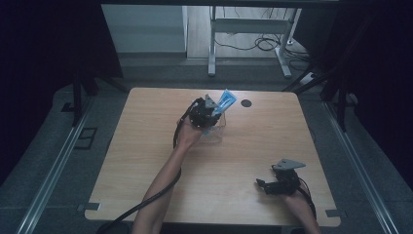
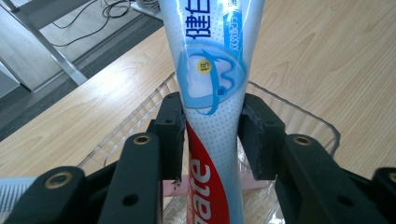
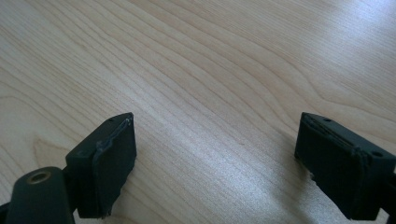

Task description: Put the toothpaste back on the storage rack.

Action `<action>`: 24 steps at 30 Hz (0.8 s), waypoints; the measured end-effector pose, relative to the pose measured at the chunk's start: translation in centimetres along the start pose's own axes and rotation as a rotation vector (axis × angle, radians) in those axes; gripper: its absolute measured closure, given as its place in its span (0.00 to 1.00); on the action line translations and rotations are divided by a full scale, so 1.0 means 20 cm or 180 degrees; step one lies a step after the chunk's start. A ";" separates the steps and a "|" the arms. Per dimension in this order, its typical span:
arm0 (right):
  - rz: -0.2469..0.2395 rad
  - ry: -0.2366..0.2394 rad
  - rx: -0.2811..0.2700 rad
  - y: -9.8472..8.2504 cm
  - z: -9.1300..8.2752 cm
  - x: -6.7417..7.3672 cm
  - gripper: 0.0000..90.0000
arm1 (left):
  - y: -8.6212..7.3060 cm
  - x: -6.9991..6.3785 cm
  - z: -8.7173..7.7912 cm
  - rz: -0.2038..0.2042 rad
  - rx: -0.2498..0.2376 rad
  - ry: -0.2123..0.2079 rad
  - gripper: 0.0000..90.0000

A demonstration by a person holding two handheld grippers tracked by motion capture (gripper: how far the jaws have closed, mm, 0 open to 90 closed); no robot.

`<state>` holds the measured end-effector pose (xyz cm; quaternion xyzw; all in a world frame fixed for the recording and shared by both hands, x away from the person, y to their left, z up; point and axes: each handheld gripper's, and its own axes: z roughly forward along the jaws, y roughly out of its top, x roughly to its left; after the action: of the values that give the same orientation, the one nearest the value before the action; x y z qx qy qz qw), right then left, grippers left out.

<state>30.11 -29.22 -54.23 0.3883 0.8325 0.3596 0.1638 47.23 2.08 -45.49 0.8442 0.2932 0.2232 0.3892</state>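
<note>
Looking down from the high view, we see the left gripper [image 1: 210, 113] held over the far middle of the light wooden bench [image 1: 146, 146], its fingers [image 2: 170, 135] clamped on a blue, white and red toothpaste tube [image 1: 226, 101] that tilts up and to the right. In the left gripper view the tube [image 2: 210, 93] stands between the two black pads, pinched at its waist where the white dotted band meets the red lettering. Below and around it lies a clear plastic ribbed tray [image 2: 299, 116], with a pale pink thing in it that we cannot make out. In the high view the tray [image 1: 214, 134] sits on the bench just near of the gripper.

The right gripper [image 1: 265, 185] rests low at the near right of the bench, well apart from the tube. In the right gripper view its fingers [image 3: 107, 163] are spread wide with nothing between them but bare wood grain [image 3: 210, 93].

A small dark round disc [image 1: 246, 103] sits near the far edge, right of the tube.
</note>
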 end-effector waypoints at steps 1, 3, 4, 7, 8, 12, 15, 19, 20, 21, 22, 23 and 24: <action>0.0000 -0.0005 0.0001 0.00 0.00 0.00 0.14 | 0.00 0.00 0.00 -0.0001 0.0003 -0.0010 0.68; 0.0001 0.0000 0.0000 0.00 0.00 0.00 0.14 | 0.00 0.00 0.00 0.0006 0.0018 -0.0030 0.66; 0.0001 0.0001 0.0000 0.00 0.00 0.00 0.14 | 0.00 0.00 0.00 0.0018 0.0031 -0.0045 0.65; 0.0002 0.0001 0.0000 0.00 0.00 0.00 0.14 | 0.00 -0.01 0.00 0.0032 0.0031 0.0033 0.59; -0.0001 0.0000 -0.0001 0.00 0.00 0.00 0.14 | 0.00 0.00 -0.01 0.0023 0.0018 0.0036 0.59; -0.0003 -0.0002 -0.0002 0.00 0.00 0.00 0.14 | 0.00 0.01 -0.03 -0.0016 -0.0016 -0.0003 0.58; -0.0002 -0.0002 -0.0001 0.00 0.00 0.00 0.14 | 0.01 0.01 -0.04 -0.0016 -0.0028 -0.0017 0.57; -0.0003 -0.0002 -0.0002 0.00 0.00 0.00 0.14 | 0.02 0.01 -0.06 -0.0035 -0.0037 -0.0039 0.54; -0.0002 -0.0002 -0.0001 0.00 0.00 0.00 0.14 | 0.03 0.01 -0.06 -0.0022 -0.0032 -0.0039 0.53; -0.0003 -0.0002 -0.0001 0.00 0.00 0.00 0.14 | 0.03 0.00 -0.06 -0.0037 -0.0043 -0.0049 0.52; -0.0003 -0.0002 -0.0001 0.00 0.00 0.00 0.14 | 0.03 0.01 -0.07 -0.0060 -0.0039 -0.0070 0.51; -0.0003 -0.0002 -0.0002 0.00 0.00 0.00 0.14 | 0.03 0.01 -0.07 -0.0065 -0.0032 -0.0067 0.49; -0.0002 -0.0002 -0.0002 0.00 0.00 0.00 0.14 | 0.04 0.00 -0.07 -0.0079 -0.0045 -0.0064 0.48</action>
<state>30.11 -29.22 -54.24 0.3880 0.8325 0.3597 0.1643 46.64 2.52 -44.02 0.8400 0.2982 0.2119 0.4008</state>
